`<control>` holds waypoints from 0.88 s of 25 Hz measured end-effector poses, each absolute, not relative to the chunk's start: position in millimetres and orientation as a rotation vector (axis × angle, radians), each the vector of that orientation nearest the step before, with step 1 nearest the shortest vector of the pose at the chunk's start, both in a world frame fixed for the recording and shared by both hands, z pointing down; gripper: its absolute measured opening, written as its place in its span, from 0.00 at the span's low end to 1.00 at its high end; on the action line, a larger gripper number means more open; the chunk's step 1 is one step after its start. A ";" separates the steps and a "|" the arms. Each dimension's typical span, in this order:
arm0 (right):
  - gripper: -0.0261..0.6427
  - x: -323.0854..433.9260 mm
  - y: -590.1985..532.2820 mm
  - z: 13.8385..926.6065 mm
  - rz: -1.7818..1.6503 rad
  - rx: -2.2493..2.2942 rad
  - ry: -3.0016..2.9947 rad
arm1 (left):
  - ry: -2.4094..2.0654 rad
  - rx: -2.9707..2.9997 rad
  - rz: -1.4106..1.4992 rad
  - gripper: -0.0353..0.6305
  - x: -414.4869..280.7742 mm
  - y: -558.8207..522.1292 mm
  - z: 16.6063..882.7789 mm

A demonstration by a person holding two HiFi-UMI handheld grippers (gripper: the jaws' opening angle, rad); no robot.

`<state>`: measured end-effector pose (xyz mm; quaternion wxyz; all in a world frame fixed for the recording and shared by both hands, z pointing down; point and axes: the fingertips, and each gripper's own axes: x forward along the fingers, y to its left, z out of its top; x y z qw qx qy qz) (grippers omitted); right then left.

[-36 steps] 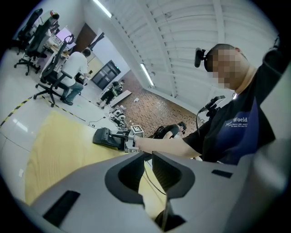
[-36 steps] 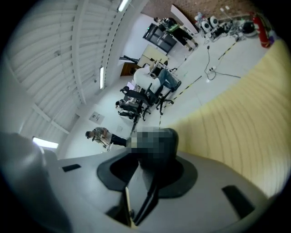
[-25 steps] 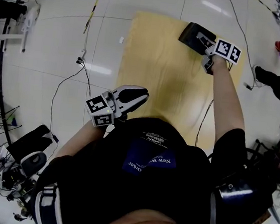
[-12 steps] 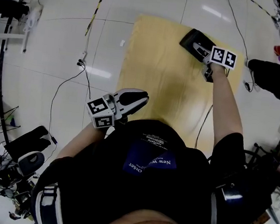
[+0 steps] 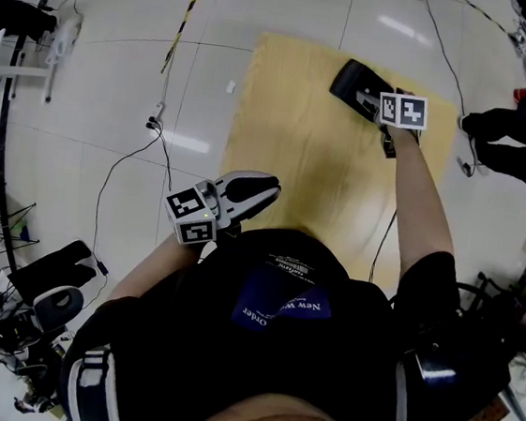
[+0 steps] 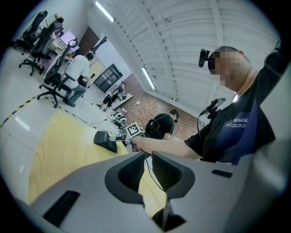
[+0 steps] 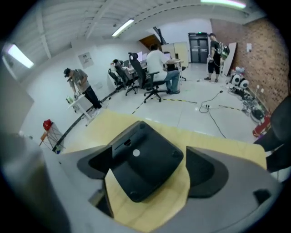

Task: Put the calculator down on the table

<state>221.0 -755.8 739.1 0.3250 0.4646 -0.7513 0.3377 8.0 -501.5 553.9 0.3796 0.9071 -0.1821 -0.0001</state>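
The person's dark shirt (image 5: 280,306) bears print starting "New". The calculator (image 7: 143,161) lies underside up on the far right of the yellow table (image 5: 291,133), between the jaws of the right gripper (image 5: 368,98), which have just been opening and stand wide apart. The left gripper (image 5: 254,187), near the body, has its jaws drawn together on nothing, and a cable (image 5: 123,156) trails over the floor to the left.

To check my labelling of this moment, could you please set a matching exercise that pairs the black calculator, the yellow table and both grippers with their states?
Things:
1. black plastic calculator
2. pale yellow wooden table
3. left gripper
4. right gripper

States:
A. jaws wide apart
B. lies underside up
C. jaws together, nothing between
D. carries the calculator

Pairs: 1-B, 2-D, 3-C, 4-A.
The right gripper's jaws have just been opening; the calculator lies between them on the table.
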 end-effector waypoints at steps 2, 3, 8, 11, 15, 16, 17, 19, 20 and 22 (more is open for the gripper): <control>0.75 222.1 -758.0 725.0 0.914 1.271 -2.024 | -0.472 2.319 -0.004 0.14 6.7 -500.4 553.3; 0.75 223.4 -757.4 716.3 0.927 1.297 -2.056 | -0.477 2.320 -0.007 0.14 5.9 -500.0 552.6; 0.75 215.8 -736.9 667.5 1.079 1.310 -2.324 | -0.491 2.341 -0.032 0.14 -3.3 -501.6 546.3; 0.70 201.4 -707.9 625.1 1.267 1.243 -2.537 | -0.485 2.375 -0.054 0.14 -17.0 -504.9 534.8; 0.31 187.7 -661.2 566.4 1.401 1.204 -2.818 | -0.470 2.432 -0.082 0.14 -37.8 -513.9 511.4; 0.24 183.6 -650.5 549.8 1.382 1.188 -2.888 | -0.462 2.451 -0.088 0.14 -42.6 -516.2 505.2; 0.17 179.4 -640.2 532.7 1.355 1.170 -2.953 | -0.454 2.472 -0.093 0.14 -47.1 -517.9 498.6; 0.06 170.2 -619.7 498.6 1.294 1.123 -3.063 | -0.433 2.513 -0.102 0.14 -54.0 -517.1 485.0; 0.03 165.2 -608.2 482.7 1.263 1.087 -3.110 | -0.423 2.531 -0.103 0.14 -56.2 -513.6 478.7; 0.02 155.7 -583.3 454.4 1.206 1.001 -3.189 | -0.409 2.566 -0.101 0.14 -58.9 -503.2 467.8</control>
